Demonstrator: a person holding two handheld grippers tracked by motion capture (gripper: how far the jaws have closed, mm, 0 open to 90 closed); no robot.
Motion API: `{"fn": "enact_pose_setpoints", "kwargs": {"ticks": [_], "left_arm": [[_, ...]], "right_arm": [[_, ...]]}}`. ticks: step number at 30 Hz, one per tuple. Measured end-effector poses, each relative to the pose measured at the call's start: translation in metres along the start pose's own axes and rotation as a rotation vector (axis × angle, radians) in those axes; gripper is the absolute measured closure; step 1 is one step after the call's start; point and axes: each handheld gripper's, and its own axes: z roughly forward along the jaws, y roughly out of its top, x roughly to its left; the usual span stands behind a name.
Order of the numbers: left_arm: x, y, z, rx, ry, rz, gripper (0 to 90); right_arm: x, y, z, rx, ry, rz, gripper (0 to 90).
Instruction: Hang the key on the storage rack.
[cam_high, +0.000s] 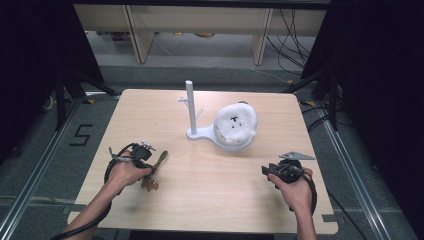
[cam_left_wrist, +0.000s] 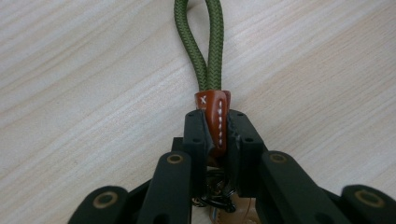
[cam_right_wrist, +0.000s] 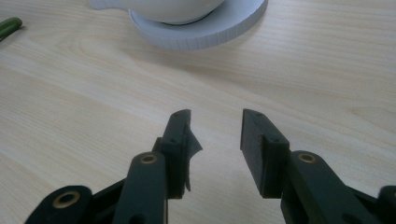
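A light wooden desk (cam_high: 210, 185) carries a white stand (cam_high: 192, 112) at its middle far part, an upright post rising from a flat base. On the round right end of that base sits a white fluffy toy (cam_high: 236, 124) with small black marks on top. At the near left, the left hand-held gripper (cam_high: 150, 167) is clamped on the brown leather tab (cam_left_wrist: 215, 122) of a keychain, whose green braided cord loop (cam_left_wrist: 205, 42) lies on the desk, pointing away from the jaws. At the near right, the right hand-held gripper (cam_right_wrist: 215, 140) hovers low over bare desk, jaws apart, holding nothing.
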Motion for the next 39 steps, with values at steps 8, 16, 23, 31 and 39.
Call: {"fn": "enact_pose_setpoints", "kwargs": {"ticks": [8,16,23,31,39], "left_arm": [[0.003,-0.013,-0.005,-0.09,-0.009,-0.024,79.9],[0.005,-0.031,-0.01,-0.252,-0.042,-0.044,79.8],[0.005,-0.041,-0.02,-0.352,-0.053,-0.03,79.8],[-0.004,-0.044,-0.025,-0.522,-0.047,-0.107,79.8],[-0.008,-0.036,-0.038,-0.646,-0.031,-0.126,79.8]], "right_arm": [[-0.003,-0.001,0.001,-0.019,-0.015,-0.033,62.9],[-0.001,-0.001,0.001,-0.033,-0.004,-0.011,62.6],[0.0,-0.002,0.001,-0.017,-0.004,-0.001,62.4],[0.0,-0.002,0.001,-0.03,-0.018,0.003,62.2],[-0.003,-0.001,0.0,-0.039,-0.006,-0.023,62.0]]}}
